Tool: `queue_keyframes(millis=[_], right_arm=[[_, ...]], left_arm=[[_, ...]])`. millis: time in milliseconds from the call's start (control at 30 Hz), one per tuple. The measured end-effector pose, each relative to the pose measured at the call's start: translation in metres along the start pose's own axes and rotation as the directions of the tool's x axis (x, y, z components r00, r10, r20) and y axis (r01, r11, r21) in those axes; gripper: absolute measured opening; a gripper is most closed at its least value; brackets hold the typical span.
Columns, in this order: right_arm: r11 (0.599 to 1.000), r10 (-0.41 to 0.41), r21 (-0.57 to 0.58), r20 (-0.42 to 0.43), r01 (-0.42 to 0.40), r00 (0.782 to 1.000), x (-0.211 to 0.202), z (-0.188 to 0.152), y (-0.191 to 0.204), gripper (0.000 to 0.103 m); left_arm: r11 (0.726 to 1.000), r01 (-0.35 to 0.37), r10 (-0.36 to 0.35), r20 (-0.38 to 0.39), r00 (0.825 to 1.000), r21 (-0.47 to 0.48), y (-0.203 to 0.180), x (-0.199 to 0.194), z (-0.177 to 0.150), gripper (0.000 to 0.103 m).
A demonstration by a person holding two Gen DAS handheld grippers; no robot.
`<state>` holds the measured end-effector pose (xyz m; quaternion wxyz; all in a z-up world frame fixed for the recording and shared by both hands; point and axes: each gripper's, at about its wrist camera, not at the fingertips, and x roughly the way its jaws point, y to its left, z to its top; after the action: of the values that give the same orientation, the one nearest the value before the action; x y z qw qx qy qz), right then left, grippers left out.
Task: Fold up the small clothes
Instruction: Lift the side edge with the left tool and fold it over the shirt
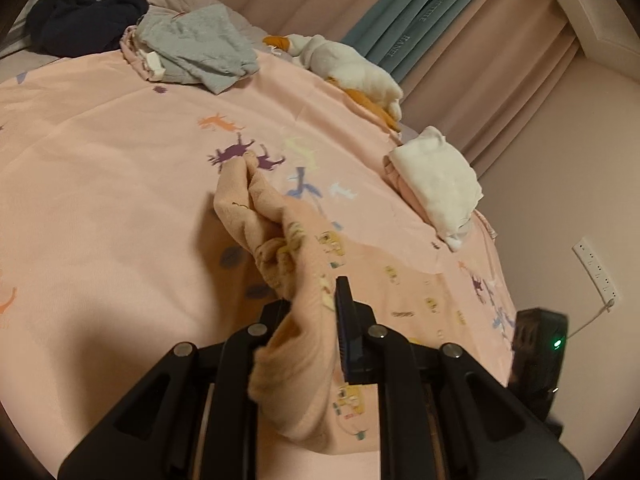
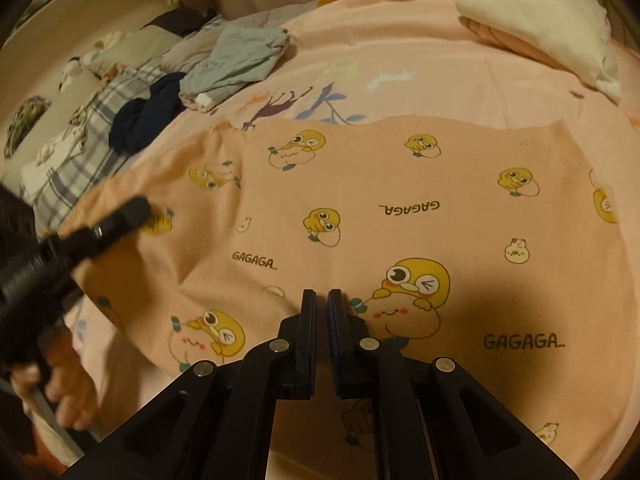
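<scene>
The peach garment, printed with yellow cartoon ducks, lies spread across the near part of the bed, most of it flat on the pink animal-print sheet. That flat spread seems meant to give the fold clean edges, and the step in hand is judged to be carrying one side over the body of the cloth.

Other clothes sit well away toward the far edges of the bed: a dark navy heap, a grey folded piece just beside it, and a white and pink folded stack near the right edge. They look set aside to leave the middle free for folding.

The left hand-held gripper is clamped on a bunched edge of the peach garment, lifted off the sheet so the cloth drapes between the fingers and trails back to the flat part. The right hand-held gripper has its fingers nearly together at the garment's near edge; whether any cloth is pinched between them cannot be told, though it may be pinning that edge.

"GAGAGA..." is printed several times on the garment. The teal curtain carries small lettering too blurred to read surely.
</scene>
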<state>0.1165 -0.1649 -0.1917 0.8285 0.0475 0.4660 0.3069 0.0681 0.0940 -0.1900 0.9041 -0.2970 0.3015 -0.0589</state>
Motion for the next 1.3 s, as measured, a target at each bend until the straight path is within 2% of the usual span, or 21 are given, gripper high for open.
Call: queue_keyframes(millis=[267,400,567,633,833,900,967,1033,1067,1133,1200,1267,1300], right_arm=[[0.989,0.096,0.106,0.043,-0.100,0.994,0.003,-0.003,-0.018,0.009],[0.984,0.118,0.124,0.061,-0.125,0.991,0.002,-0.006,-0.019,0.009],[0.950,0.223,0.202,0.091,-0.237,0.971,-0.001,-0.013,-0.036,0.009],[0.932,0.261,0.234,0.092,-0.275,0.961,-0.002,-0.014,-0.043,0.009],[0.908,0.303,0.274,0.087,-0.316,0.949,-0.007,-0.015,-0.052,0.009],[0.894,0.302,0.322,0.080,-0.312,0.950,-0.016,-0.018,-0.065,0.009],[0.889,0.258,0.375,0.068,-0.264,0.964,-0.032,-0.022,-0.085,0.009],[0.880,0.221,0.401,0.123,-0.253,0.967,-0.055,-0.027,-0.104,0.009],[0.867,0.222,0.417,0.165,-0.272,0.961,-0.068,-0.031,-0.117,0.010],[0.833,0.220,0.464,0.223,-0.302,0.950,-0.086,-0.040,-0.140,0.015],[0.796,0.230,0.507,0.253,-0.331,0.940,-0.091,-0.047,-0.158,0.031],[0.733,0.252,0.569,0.282,-0.373,0.926,-0.089,-0.058,-0.176,0.047],[0.699,0.286,0.588,0.292,-0.407,0.913,-0.085,-0.062,-0.183,0.050]], left_arm=[[0.994,0.081,-0.084,0.033,0.996,0.077,-0.044,-0.008,-0.001,0.013],[0.991,0.120,-0.122,0.019,0.992,0.064,-0.057,-0.006,-0.003,0.013],[0.989,0.122,-0.124,0.024,0.992,0.082,-0.078,-0.002,-0.006,0.013],[0.987,0.147,-0.148,0.009,0.989,0.072,-0.088,0.002,-0.008,0.013],[0.981,0.170,-0.167,-0.044,0.985,0.092,-0.122,0.021,-0.022,0.013],[0.978,0.187,-0.182,-0.056,0.982,0.091,-0.129,0.025,-0.029,0.013],[0.977,0.196,-0.190,-0.076,0.979,0.088,-0.135,0.031,-0.037,0.013],[0.976,0.200,-0.191,-0.107,0.976,0.086,-0.142,0.042,-0.046,0.013],[0.976,0.201,-0.190,-0.125,0.974,0.087,-0.145,0.049,-0.053,0.013],[0.979,0.189,-0.175,-0.161,0.971,0.079,-0.150,0.064,-0.066,0.013],[0.981,0.182,-0.166,-0.194,0.967,0.064,-0.154,0.074,-0.074,0.013],[0.983,0.176,-0.159,-0.220,0.963,0.060,-0.158,0.081,-0.084,0.013],[0.983,0.171,-0.152,-0.226,0.962,0.067,-0.160,0.083,-0.088,0.013]])
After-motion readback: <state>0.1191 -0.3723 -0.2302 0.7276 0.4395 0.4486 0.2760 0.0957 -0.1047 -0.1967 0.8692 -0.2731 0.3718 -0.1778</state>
